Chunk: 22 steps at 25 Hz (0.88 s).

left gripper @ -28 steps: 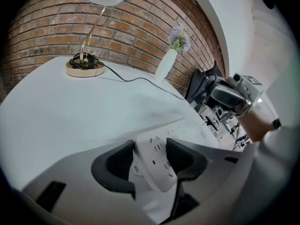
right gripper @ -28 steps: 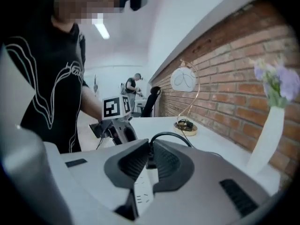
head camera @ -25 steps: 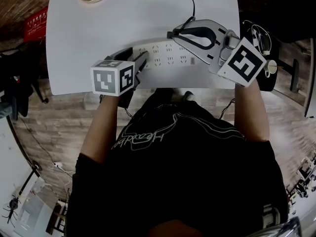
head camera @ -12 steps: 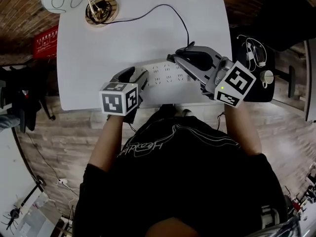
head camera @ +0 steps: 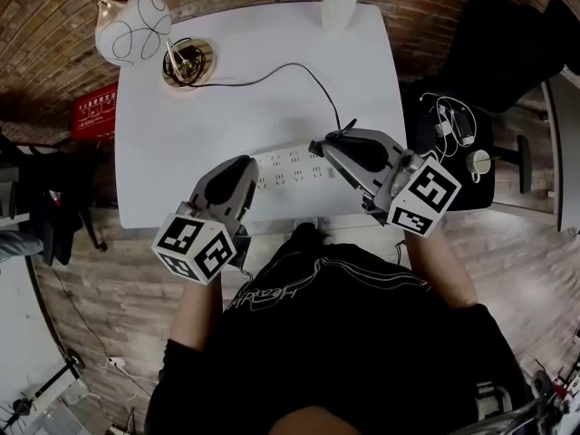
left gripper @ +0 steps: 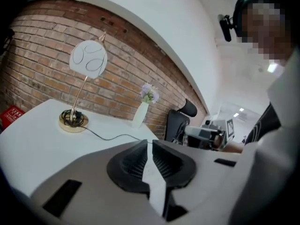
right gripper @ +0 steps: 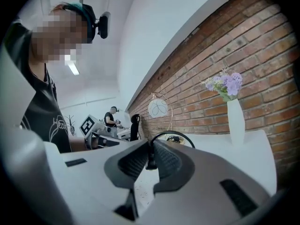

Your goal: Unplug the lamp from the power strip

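R gripper (head camera: 328,141) is gripping lamp's plug (right gripper: 150,162) w/ jaws pinched on it. L gripper (left gripper: 150,146) is hovering by strip's left end; jaws have just been closing, now all but together, nothing btwn, prob bc strip needs no bracing.

- Table (head camera: 181,125) is carrying lamp (head camera: 133,28) at far-left corner.
- Power strip (head camera: 290,164) is lying along near edge.
- Cord (head camera: 272,69) is running slack from lamp base to R jaws.
- Plug is sitting just above strip's right end. We're judging it clear of sockets.
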Each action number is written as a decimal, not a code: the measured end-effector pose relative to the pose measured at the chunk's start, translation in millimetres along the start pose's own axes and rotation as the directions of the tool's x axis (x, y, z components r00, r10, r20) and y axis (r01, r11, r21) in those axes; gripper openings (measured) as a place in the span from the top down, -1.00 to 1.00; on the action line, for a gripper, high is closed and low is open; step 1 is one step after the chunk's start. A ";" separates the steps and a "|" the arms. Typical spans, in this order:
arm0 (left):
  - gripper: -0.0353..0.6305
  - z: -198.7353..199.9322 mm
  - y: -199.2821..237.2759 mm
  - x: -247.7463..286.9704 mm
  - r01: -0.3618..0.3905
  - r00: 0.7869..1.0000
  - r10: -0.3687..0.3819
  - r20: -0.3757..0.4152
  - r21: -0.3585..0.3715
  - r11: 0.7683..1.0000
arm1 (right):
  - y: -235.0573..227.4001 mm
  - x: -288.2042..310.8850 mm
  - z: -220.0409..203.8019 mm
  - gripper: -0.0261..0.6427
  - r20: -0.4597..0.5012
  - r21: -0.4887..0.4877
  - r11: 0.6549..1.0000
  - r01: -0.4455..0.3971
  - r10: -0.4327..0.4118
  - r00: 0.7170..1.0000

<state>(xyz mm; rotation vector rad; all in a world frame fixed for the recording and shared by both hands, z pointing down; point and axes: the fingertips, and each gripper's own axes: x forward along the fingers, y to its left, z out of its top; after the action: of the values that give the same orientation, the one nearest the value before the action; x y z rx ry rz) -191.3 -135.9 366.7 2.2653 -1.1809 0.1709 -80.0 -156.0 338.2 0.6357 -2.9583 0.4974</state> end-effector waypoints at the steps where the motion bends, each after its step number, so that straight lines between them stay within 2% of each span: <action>1: 0.82 7.6 -7.7 -4.0 0.008 0.999 -0.008 0.035 0.007 1.000 | 0.8 -1.9 1.5 0.86 -0.001 -0.007 1.000 0.003 -0.003 1.000; 4: 0.85 23.7 -46.2 -17.6 0.019 0.994 -0.023 0.103 0.041 0.999 | 12.5 -22.0 11.9 0.86 0.005 -0.007 1.000 -0.007 0.007 1.000; 9: 0.88 27.3 -95.9 -37.5 0.000 0.994 -0.011 0.109 0.106 0.994 | 36.6 -53.9 29.3 0.86 0.033 0.031 0.999 -0.042 0.041 0.999; 15: 0.88 35.4 -117.9 -47.6 -0.030 0.982 0.013 0.187 0.089 0.996 | 46.4 -73.4 39.2 0.86 0.048 0.002 0.998 -0.062 0.062 0.997; 22: 0.88 42.1 -135.0 -57.5 -0.038 0.979 0.013 0.205 0.122 0.992 | 61.7 -74.8 42.7 0.86 0.059 0.004 0.996 -0.094 0.093 0.994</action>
<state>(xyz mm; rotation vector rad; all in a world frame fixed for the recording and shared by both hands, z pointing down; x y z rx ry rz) -125.9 -57.6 253.1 2.4237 -1.3379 0.0231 -37.5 -88.0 269.1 0.5232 -3.0544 0.5042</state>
